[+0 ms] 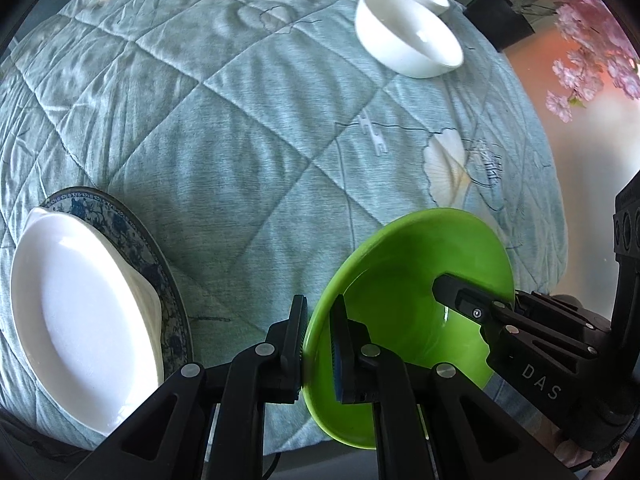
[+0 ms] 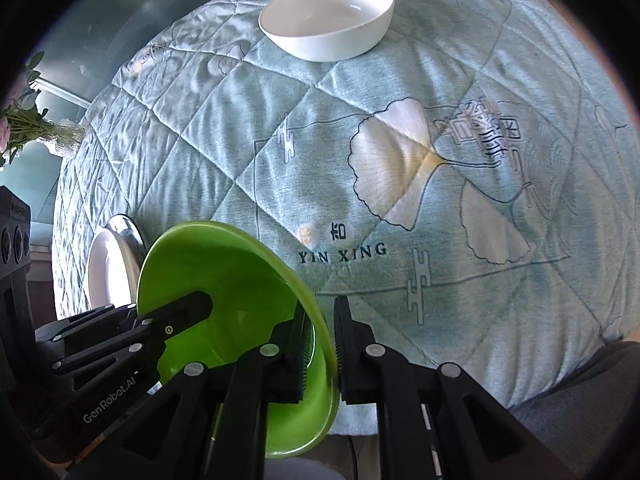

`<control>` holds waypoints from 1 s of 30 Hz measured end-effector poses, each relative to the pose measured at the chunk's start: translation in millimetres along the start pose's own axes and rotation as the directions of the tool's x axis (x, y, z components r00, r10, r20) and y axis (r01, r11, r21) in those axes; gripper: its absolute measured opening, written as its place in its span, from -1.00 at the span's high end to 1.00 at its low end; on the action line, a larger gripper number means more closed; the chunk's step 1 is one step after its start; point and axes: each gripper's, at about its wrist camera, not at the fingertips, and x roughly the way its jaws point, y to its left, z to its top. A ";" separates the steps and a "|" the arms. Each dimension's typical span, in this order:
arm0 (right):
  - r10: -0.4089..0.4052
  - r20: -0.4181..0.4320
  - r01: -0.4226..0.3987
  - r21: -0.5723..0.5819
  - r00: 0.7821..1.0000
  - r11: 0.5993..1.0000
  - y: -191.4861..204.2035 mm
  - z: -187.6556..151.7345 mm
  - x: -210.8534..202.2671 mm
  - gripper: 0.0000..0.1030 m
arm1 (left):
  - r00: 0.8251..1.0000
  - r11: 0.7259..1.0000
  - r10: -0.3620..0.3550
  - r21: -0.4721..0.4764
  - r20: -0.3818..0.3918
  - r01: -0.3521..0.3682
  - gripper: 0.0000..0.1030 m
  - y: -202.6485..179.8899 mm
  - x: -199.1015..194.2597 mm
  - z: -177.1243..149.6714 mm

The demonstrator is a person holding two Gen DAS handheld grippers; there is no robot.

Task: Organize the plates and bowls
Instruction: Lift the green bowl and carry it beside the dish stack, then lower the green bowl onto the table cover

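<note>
Through the left wrist camera, the left gripper (image 1: 320, 344) stood nearly closed at 6 o'clock, its two black fingers pinching the rim of a glossy lime-green plastic bowl (image 1: 400, 280), one finger inside and one outside. The bowl hung tilted at 5 o'clock above the quilted pale-teal fabric table cover (image 1: 224, 120). The right gripper (image 1: 476, 312) reached in from 4 o'clock, one finger lying inside the bowl. At 8 o'clock a white oval ceramic dish (image 1: 80, 312) rested on a blue-and-white patterned round plate (image 1: 152, 272). Two white ceramic bowls (image 1: 408, 32) sat touching at 1 o'clock, near pink blossom branches (image 1: 584, 40).

Through the right wrist camera, the right gripper (image 2: 324, 344) straddled the green bowl's (image 2: 240, 280) opposite rim at 6 o'clock, narrowly open around it; I could not tell whether the pads pressed it. The left gripper (image 2: 180, 316) entered from 8 o'clock. The stacked dish and plate (image 2: 108, 268) lay at 9 o'clock, the white bowls (image 2: 328, 20) at 12 o'clock.
</note>
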 end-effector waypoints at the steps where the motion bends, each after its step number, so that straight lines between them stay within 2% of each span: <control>1: -0.002 0.001 0.002 -0.002 1.000 1.000 0.1 1.3 2.0 0.79 | 1.000 1.000 -0.001 -0.006 -0.001 0.001 0.86 1.0 1.6 1.0; 5: -0.027 -0.006 0.027 -0.011 1.000 1.000 2.7 3.3 10.1 0.76 | 1.000 1.000 0.011 -0.014 -0.012 -0.011 0.86 2.7 9.9 3.9; 10: -0.018 -0.016 0.018 -0.016 1.000 1.000 3.8 2.1 22.3 0.75 | 1.000 0.999 0.016 -0.037 -0.024 -0.017 0.86 9.2 18.6 6.0; 24: -0.031 -0.011 0.031 -0.005 0.999 1.000 5.8 8.0 26.8 0.71 | 1.000 0.999 0.024 -0.030 -0.010 -0.025 0.86 12.3 11.7 5.0; 27: -0.035 0.018 0.035 0.028 0.999 0.999 2.9 7.6 20.1 0.66 | 1.000 1.000 -0.014 -0.022 0.003 0.014 0.86 12.0 2.8 4.6; 28: -0.041 0.039 0.039 0.040 0.998 0.998 1.8 7.5 13.2 0.53 | 0.999 1.000 -0.025 -0.012 0.028 0.025 0.80 12.2 -7.0 4.5; 29: -0.038 0.055 0.035 0.040 0.998 0.999 1.3 7.3 6.6 0.21 | 0.998 1.000 -0.024 -0.001 0.054 0.025 0.77 12.9 -16.2 4.2; 30: -0.031 0.069 0.029 0.036 0.997 0.999 1.9 7.2 -0.3 0.00 | 0.995 1.000 -0.016 0.015 0.095 0.015 0.70 14.6 -32.4 2.9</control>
